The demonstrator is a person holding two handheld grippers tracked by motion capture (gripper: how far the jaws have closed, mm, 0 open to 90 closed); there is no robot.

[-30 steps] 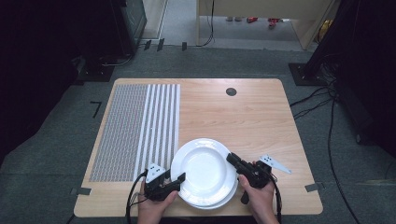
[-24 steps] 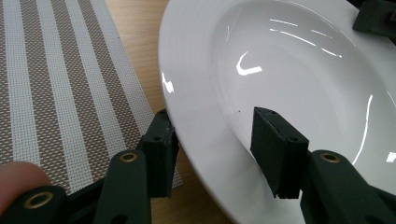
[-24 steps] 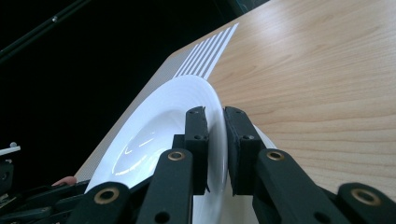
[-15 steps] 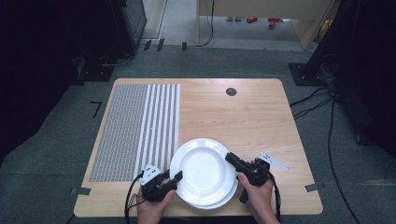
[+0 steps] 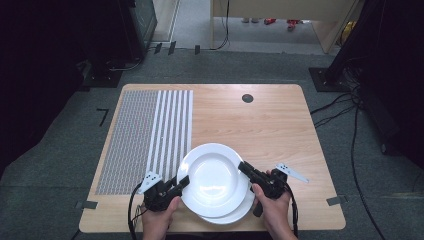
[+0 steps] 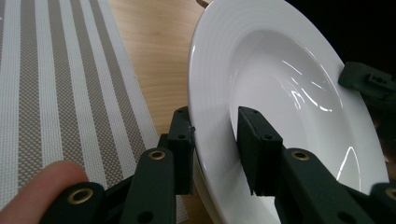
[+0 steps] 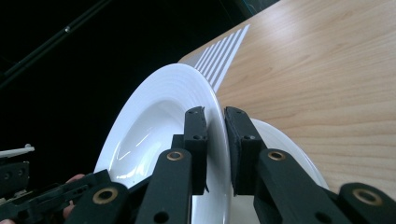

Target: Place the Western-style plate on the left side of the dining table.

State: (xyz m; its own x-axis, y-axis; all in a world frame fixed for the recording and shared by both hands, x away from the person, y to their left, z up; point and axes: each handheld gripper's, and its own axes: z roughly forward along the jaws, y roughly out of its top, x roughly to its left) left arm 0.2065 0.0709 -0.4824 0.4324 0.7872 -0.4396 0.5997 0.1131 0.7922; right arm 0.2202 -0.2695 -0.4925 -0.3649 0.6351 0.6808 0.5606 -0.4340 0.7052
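Observation:
Two white plates lie stacked near the front edge of the wooden table (image 5: 260, 125). The upper plate (image 5: 215, 180) sits shifted up and left of the lower plate (image 5: 235, 216). My left gripper (image 5: 184, 181) has just been closing its jaws on the upper plate's left rim; in the left gripper view the gripper (image 6: 212, 140) straddles the plate (image 6: 280, 84) with its pads against the rim. My right gripper (image 5: 244, 166) is shut on the same plate's right rim. In the right gripper view the gripper (image 7: 215, 116) pinches the tilted upper plate (image 7: 154, 121), and the lower plate (image 7: 285, 140) lies beneath.
A grey and white striped placemat (image 5: 145, 135) covers the table's left part, right beside the plates. A dark round cable hole (image 5: 247, 98) is at the table's far middle. Cables and black equipment stand on the floor around the table.
My left gripper has slid in toward the plate and its jaws have narrowed onto the left rim. The right gripper and the plates have stayed where they were.

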